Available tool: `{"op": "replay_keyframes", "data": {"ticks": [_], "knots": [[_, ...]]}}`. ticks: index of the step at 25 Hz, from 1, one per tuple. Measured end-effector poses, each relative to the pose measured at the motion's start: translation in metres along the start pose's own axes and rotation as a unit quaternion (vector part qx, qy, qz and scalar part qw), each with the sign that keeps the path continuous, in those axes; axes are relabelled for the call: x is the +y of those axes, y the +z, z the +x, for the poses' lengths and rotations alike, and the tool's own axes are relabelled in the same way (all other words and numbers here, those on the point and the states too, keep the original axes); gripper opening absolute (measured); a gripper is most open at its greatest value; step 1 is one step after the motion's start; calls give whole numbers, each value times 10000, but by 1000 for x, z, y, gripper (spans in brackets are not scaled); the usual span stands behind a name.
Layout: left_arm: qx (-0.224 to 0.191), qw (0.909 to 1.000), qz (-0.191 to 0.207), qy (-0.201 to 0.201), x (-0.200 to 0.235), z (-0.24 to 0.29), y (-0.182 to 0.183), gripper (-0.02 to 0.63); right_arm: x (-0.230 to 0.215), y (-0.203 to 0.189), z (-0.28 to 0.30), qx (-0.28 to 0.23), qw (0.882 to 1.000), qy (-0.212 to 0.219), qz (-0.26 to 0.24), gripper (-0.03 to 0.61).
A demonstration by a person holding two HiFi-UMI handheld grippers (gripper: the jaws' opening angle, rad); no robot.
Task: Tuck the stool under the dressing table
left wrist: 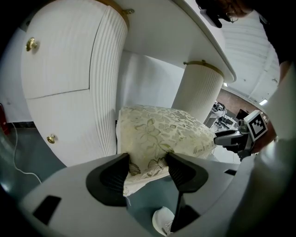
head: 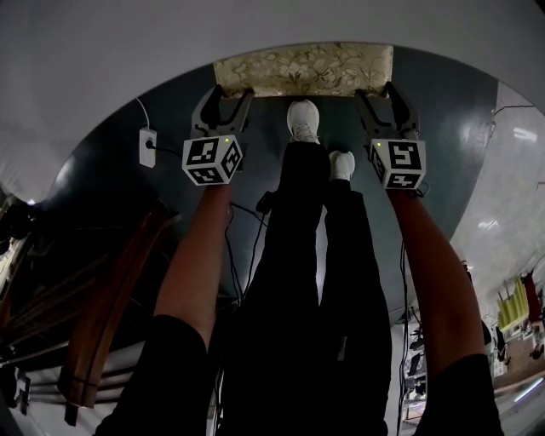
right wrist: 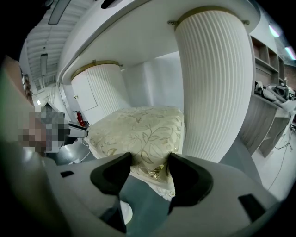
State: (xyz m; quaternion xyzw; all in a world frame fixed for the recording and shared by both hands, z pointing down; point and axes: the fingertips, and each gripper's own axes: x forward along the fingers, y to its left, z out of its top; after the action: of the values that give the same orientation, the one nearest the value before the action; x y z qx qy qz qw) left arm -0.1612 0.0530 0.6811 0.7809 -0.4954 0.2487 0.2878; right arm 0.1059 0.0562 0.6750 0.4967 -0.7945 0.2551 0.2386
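The stool (head: 302, 70) has a cream cushion with a leaf pattern and stands at the top of the head view, its far part under the white dressing table (head: 255, 25). My left gripper (head: 226, 95) is shut on the cushion's near left corner, and my right gripper (head: 381, 92) is shut on the near right corner. In the left gripper view the cushion (left wrist: 162, 134) bulges between the jaws of the left gripper (left wrist: 148, 169), beside the table's ribbed pedestal (left wrist: 104, 88). In the right gripper view the cushion (right wrist: 138, 129) is pinched by the right gripper (right wrist: 150, 169), close to a ribbed column (right wrist: 212, 83).
The person's legs and white shoes (head: 303, 119) stand on the dark floor between the grippers. A white socket strip (head: 147, 146) with a cable lies at the left. A wooden frame (head: 111, 298) leans at the lower left. Shelving (right wrist: 268, 111) stands to the right.
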Motion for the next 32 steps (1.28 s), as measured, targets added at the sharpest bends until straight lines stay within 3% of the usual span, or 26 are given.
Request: {"op": "replay_keyframes", "data": {"ticks": [8, 11, 16, 23, 32], "knots": [[20, 9999, 17, -126, 40, 19, 7, 279, 8, 15, 48, 24, 9999, -18, -99, 261], [8, 9997, -49, -246, 39, 28, 11, 279, -5, 29, 62, -59, 9998, -93, -177, 261], [-48, 9997, -215, -59, 40, 33, 14, 279, -9, 31, 64, -184, 9996, 50, -227, 261], [60, 9998, -185, -17, 38, 37, 17, 278, -12, 31, 61, -266, 9995, -142, -53, 261], [22, 9998, -157, 72, 40, 38, 18, 278, -11, 31, 66, -248, 9996, -92, 20, 261]]}}
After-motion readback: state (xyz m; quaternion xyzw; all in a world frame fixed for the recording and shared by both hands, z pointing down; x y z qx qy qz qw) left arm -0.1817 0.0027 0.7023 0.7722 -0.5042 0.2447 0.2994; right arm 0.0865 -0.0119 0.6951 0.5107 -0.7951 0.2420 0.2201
